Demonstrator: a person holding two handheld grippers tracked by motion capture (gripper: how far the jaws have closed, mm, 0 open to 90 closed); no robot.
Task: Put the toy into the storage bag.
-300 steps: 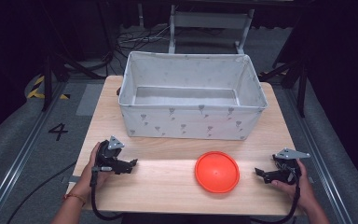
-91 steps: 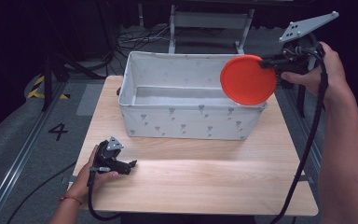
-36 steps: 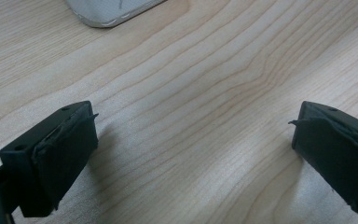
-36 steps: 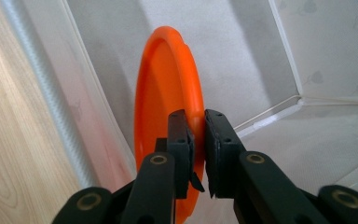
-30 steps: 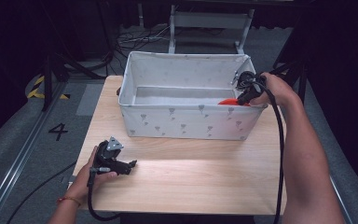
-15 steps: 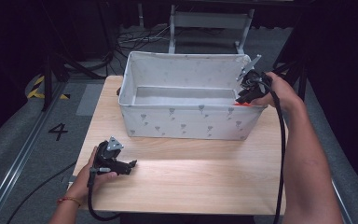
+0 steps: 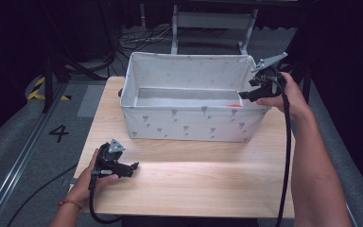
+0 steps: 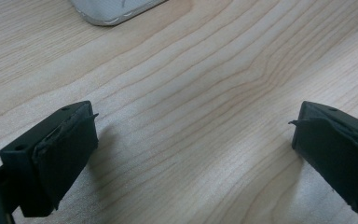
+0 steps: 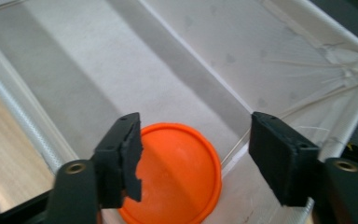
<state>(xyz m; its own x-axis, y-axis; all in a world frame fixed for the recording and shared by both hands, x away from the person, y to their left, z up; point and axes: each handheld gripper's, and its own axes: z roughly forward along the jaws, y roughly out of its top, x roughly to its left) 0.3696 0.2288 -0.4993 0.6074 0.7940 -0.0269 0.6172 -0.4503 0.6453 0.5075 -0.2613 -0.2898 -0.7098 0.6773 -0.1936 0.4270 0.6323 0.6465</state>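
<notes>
Since ten seconds ago the orange disc (image 9: 175,175) has gone from the bare tabletop (image 7: 208,179) in front of the fabric bin (image 7: 189,125) to the floor of that bin, in its right-hand corner. The right gripper (image 7: 246,96) hangs over that corner; its jaws have just been opening and now stand apart above the disc, nothing pressed between them. The placing looks done; only withdrawing that arm seems left. The left gripper (image 7: 133,166) rests wide open on the tabletop, in front of the bin.
</notes>
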